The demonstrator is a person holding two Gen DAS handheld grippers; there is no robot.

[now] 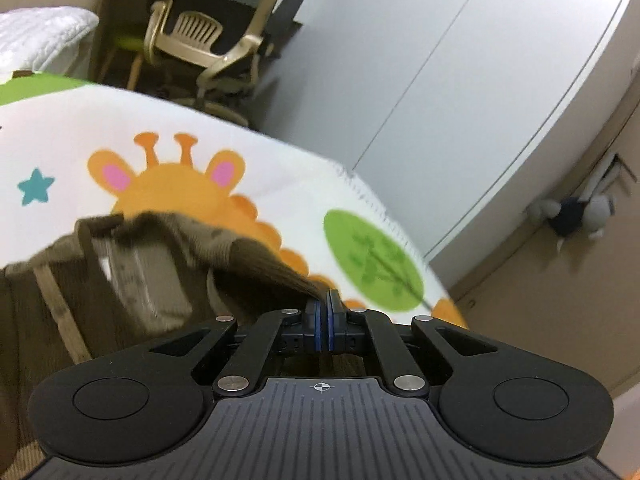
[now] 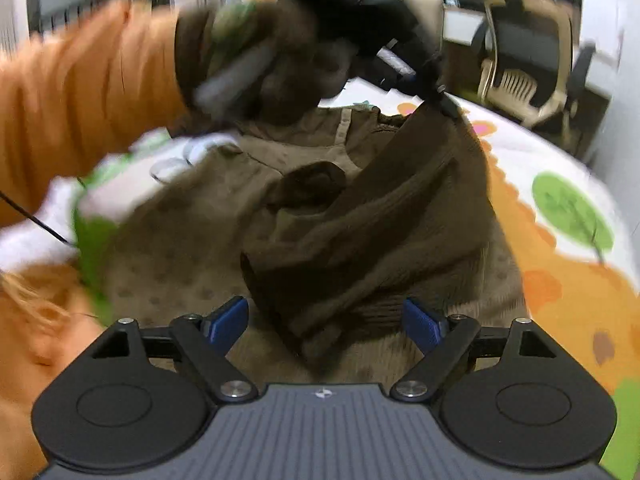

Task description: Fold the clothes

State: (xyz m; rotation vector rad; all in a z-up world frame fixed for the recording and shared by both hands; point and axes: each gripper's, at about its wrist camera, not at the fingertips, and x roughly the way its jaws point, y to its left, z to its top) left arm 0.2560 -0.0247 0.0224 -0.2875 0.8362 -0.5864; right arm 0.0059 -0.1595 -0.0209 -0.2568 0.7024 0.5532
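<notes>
A brown knit garment (image 2: pixel 360 224) lies on a white play mat (image 2: pixel 560 168) printed with giraffes and trees. My left gripper (image 1: pixel 323 300) is shut on a dark ribbed edge of the garment (image 1: pixel 256 264) and holds it lifted off the mat. In the right wrist view the left gripper (image 2: pixel 436 96) shows at the top, pulling that edge up and across. My right gripper (image 2: pixel 326 316) is open and empty, its blue pads (image 2: pixel 228 320) wide apart just above the near part of the garment. A lighter dotted lining (image 2: pixel 180 240) shows on the left.
An orange-sleeved arm (image 2: pixel 80 92) reaches in from the left. A beige office chair (image 1: pixel 200 40) stands beyond the mat's far edge. A grey wardrobe (image 1: pixel 440 80) and a stuffed toy (image 1: pixel 572 212) are on the right. A white quilted bed (image 1: pixel 36 36) is at far left.
</notes>
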